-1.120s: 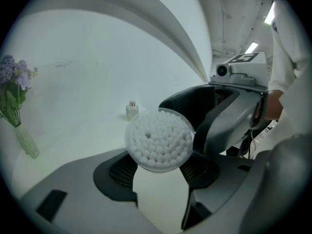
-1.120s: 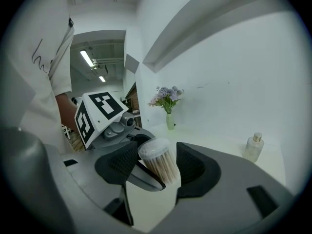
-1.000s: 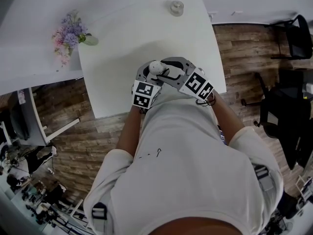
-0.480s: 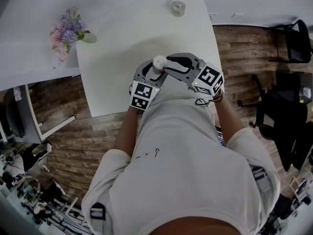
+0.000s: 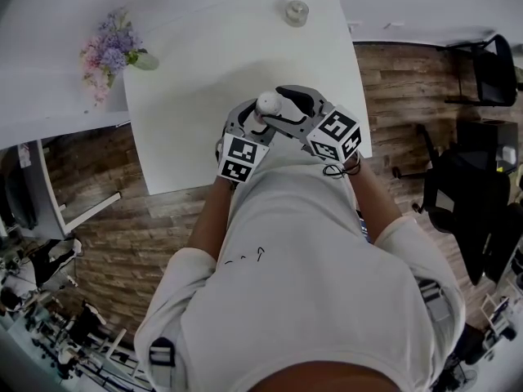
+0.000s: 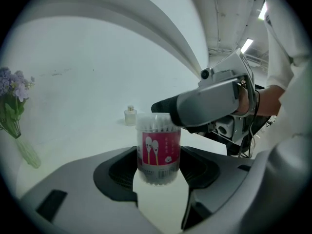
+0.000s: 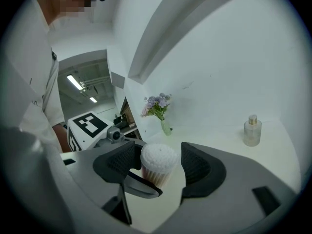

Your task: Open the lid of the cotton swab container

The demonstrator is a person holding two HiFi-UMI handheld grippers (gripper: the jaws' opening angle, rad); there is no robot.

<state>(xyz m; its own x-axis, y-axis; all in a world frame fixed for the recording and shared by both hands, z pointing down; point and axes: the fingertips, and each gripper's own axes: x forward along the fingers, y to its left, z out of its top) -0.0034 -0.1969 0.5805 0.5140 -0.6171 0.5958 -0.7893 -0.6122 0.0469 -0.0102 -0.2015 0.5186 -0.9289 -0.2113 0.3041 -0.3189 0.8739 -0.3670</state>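
Clearly the white desk [image 5: 204, 96] is the largest thing, and the work sits over its near edge, right of the middle. Over that edge the left hand-held gripper [image 6: 158, 165] is clamped on the cotton swab container [image 5: 267, 102], one pad pressed to each side of the pink-labelled body, which seems to be held just clear of the desk. From the right, the right hand-held gripper [image 7: 161, 168] has reached across so that its jaws stand on either side of the lid [image 7: 159, 156]; they are apart, with a thin gap showing beside the cap, so it grips nothing. I judge the step in hand to be lining up on the lid, which looks to be on. The next move calls for closing squarely on the cap only, then lifting or twisting while the left side keeps the body steady, since a crooked pull could tip the container. At the far left, a vase [image 6: 27, 152] holds purple and pink flowers [image 5: 110, 55]. At the far right edge stands a small glass bottle [image 5: 295, 11], its contents too small to tell. Inside the clear container, white swabs [image 6: 157, 123] stand packed upright.
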